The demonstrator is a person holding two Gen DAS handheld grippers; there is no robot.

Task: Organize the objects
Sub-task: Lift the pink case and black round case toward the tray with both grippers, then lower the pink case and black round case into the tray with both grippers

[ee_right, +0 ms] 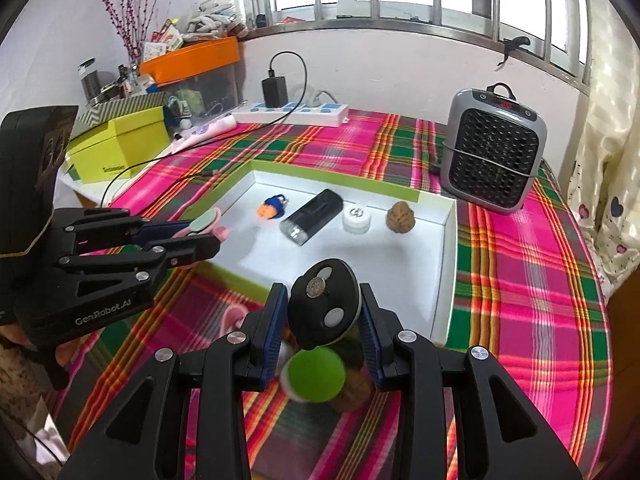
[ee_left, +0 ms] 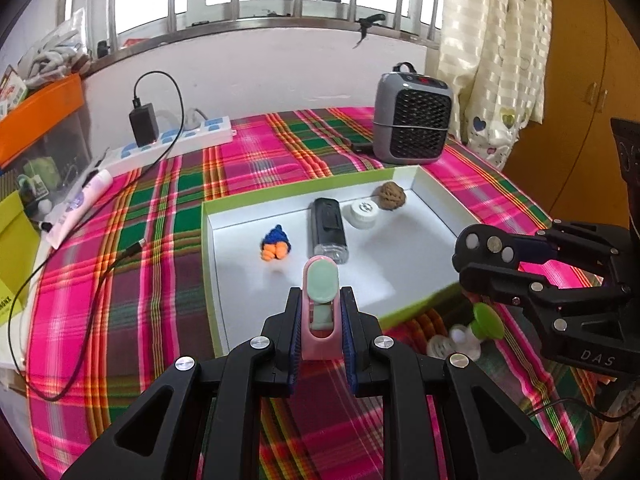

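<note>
While both hands hang above the near edge of the white tray (ee_left: pixel 434 196), left gripper (ee_left: pixel 320 334) is clamped on a pink clip-like piece with a mint-green oval pad (ee_left: pixel 320 300). Right gripper (ee_right: pixel 322 334) pinches a black oval puck with three round metal discs (ee_right: pixel 322 304), over the plaid cloth (ee_right: pixel 520 280).

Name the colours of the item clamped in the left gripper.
Pink with mint green; left wrist view.

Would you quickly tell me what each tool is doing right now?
Left tool: shut on the pink and green clip.
Right tool: shut on the black oval object.
</note>
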